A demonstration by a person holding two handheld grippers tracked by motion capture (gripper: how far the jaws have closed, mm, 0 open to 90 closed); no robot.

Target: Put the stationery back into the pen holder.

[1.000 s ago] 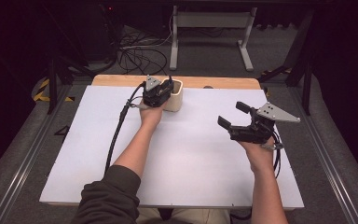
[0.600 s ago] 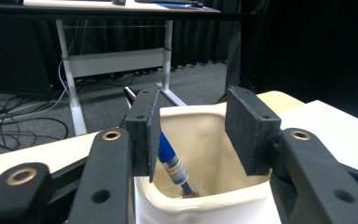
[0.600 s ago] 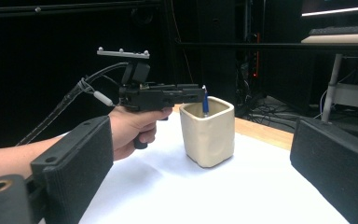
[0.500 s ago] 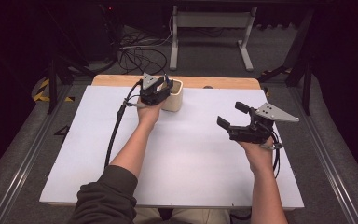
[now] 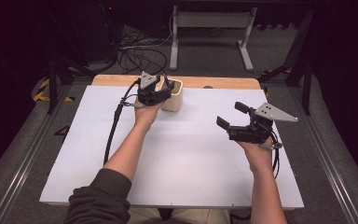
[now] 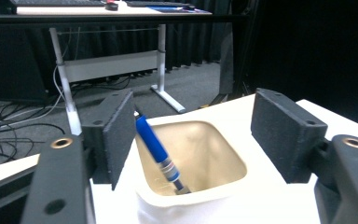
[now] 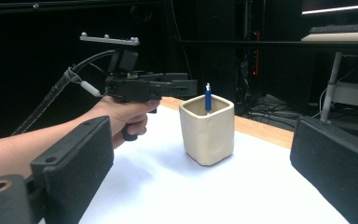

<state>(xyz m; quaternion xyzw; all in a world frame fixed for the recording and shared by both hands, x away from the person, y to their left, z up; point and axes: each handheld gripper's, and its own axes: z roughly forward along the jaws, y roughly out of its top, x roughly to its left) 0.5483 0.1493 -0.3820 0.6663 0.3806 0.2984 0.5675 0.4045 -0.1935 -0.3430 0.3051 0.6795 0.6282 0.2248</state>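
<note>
- Hovering over the cup (image 5: 173, 95) at the far edge of the mat (image 5: 177, 158), the left gripper (image 6: 193, 128) has its jaws apart; they have just been opening.
- Between those jaws, in the left gripper view, a blue pen (image 6: 158, 154) stands tilted inside the cup (image 6: 200, 158), its upper end beside the left pad (image 6: 116, 133); whether it touches the pad, I cannot tell. The other pad is well clear of it.
- From the right gripper view the pen (image 7: 208, 100) pokes up above the cup's rim, with the left gripper (image 7: 186, 87) level just above it.
- Well apart on the right side of the mat, the right gripper (image 5: 231, 115) is held off the surface, jaws wide, nothing between them, pointing toward the cup.
</note>
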